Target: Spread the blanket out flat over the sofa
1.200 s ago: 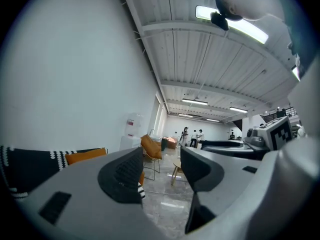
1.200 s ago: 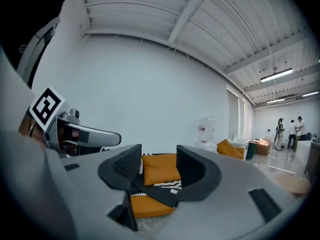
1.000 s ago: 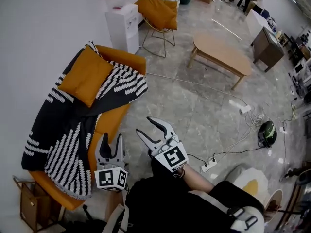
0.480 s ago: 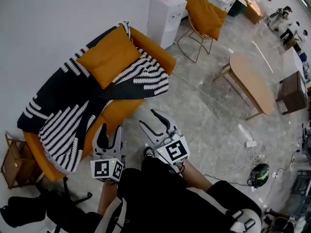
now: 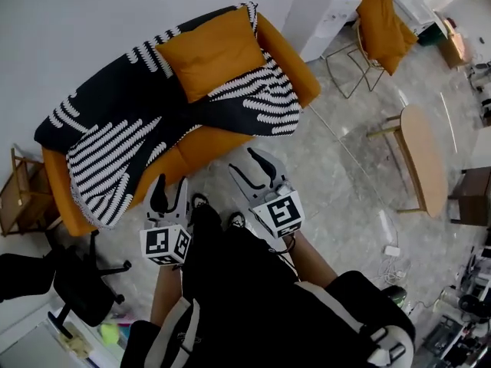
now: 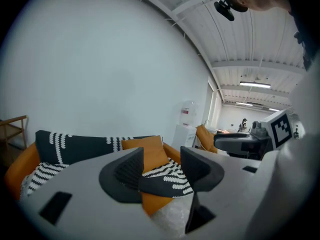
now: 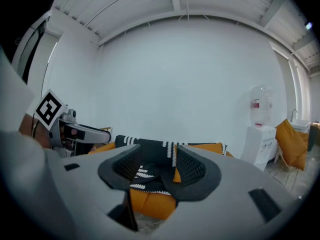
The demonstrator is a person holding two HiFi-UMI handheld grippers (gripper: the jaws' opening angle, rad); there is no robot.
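Observation:
A black blanket with white stripes (image 5: 115,140) lies rumpled over the orange sofa (image 5: 196,148) against the white wall, one end hanging over the front at the left. An orange cushion (image 5: 211,52) rests on top of it. The blanket (image 6: 165,176) and cushion (image 6: 150,151) also show in the left gripper view, and the blanket (image 7: 150,176) shows past the jaws in the right gripper view. My left gripper (image 5: 169,192) and right gripper (image 5: 257,171) hover just in front of the sofa's front edge, both open with nothing between the fingers.
A small wooden side table (image 5: 23,198) stands at the sofa's left end, a black office chair (image 5: 73,282) beside it. A white water dispenser (image 5: 322,10), a wire chair with an orange cushion (image 5: 376,29) and a wooden coffee table (image 5: 422,159) stand to the right. Cables and a power strip (image 5: 391,248) lie on the floor.
The view has swung: the sofa now lies higher and more across the frame, nearer my grippers. Both grippers keep their opening and hold nothing.

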